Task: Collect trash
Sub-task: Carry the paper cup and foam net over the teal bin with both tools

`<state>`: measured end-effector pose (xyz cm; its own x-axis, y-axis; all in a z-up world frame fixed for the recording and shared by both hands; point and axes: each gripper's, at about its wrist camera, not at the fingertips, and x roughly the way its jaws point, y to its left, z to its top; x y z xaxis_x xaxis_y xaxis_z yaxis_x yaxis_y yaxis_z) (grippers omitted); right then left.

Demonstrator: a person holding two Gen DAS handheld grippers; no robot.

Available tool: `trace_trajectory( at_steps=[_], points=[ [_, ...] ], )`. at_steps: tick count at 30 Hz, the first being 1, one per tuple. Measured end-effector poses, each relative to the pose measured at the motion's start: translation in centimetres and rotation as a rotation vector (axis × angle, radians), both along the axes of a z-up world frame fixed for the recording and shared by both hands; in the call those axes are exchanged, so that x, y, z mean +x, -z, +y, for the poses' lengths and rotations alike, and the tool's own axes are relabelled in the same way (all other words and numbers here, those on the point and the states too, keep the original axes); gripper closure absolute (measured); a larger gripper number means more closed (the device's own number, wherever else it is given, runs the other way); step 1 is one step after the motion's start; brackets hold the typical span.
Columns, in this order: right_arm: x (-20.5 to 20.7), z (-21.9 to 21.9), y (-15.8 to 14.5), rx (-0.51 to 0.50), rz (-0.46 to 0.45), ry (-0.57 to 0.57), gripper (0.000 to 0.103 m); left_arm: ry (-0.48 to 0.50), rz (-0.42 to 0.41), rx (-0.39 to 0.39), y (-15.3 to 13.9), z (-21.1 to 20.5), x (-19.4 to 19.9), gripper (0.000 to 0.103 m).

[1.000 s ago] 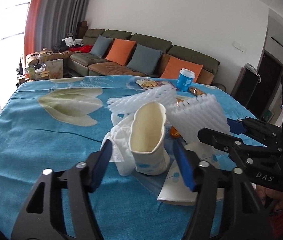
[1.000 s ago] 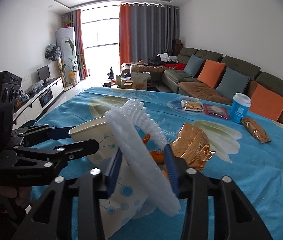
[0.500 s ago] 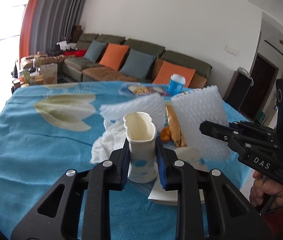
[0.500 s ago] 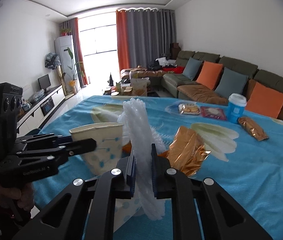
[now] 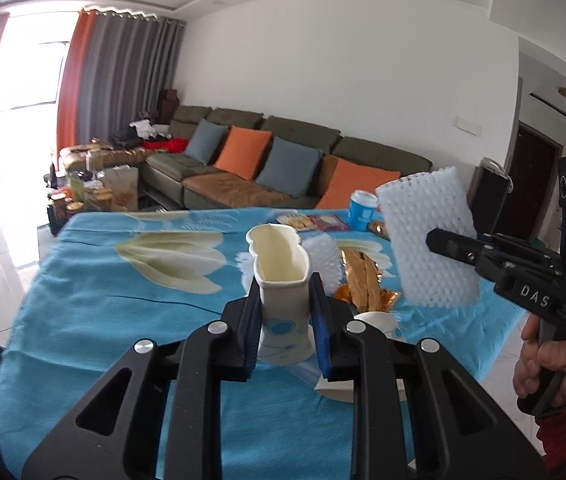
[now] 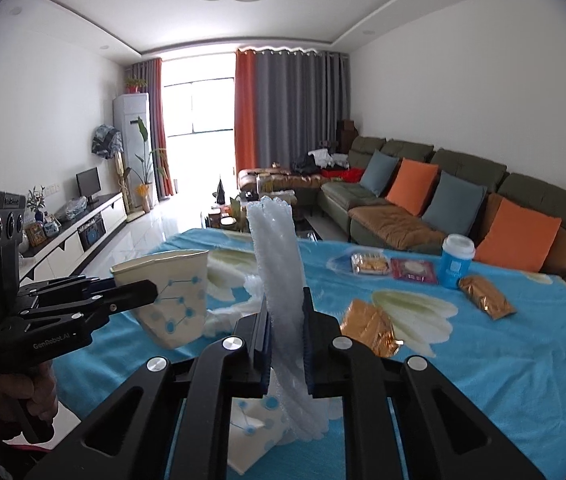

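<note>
- Left gripper (image 5: 283, 312): pads clamped on the paper cup (image 5: 281, 280), held clear above the blue tablecloth (image 5: 103, 312); wall pinched oval.
- Right gripper (image 6: 286, 340): nearly closed on the white foam net (image 6: 279, 280), hanging upright.
- Judgement: both light and soft; cup crushes easily, so grip mid-wall gently. Foam is springy; pinch it deep.
- Gold wrappers (image 6: 369, 328) lie on the cloth.

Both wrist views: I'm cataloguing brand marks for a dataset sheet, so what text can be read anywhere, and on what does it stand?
"DAS": white letters on the side of the right gripper, in the left wrist view.
"GenRobot.AI": on the side of the left gripper, in the right wrist view.
Small print at that gripper's rear edge: too small to read.
Blue cup label: blurred, unreadable.
Snack packets: print unreadable.
Paper cup: only blue dots and lines, no words.
</note>
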<state>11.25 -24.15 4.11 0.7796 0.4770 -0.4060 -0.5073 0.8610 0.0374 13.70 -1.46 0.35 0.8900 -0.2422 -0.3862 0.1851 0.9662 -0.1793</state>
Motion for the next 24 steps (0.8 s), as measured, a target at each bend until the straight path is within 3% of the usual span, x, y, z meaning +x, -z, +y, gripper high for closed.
trace_trajectory(
  at_steps=[12, 24],
  points=[
    [-1.4, 3.9, -1.9, 0.046, -0.044, -0.149, 0.092, -0.153, -0.063, 0.002, -2.5, 4.8, -6.6, 0.081],
    [-1.8, 11.1, -1.4, 0.074, 0.021, -0.351, 0.092, -0.33, -0.097, 0.011, -4.2, 9.2, -13.4, 0.081]
  ],
)
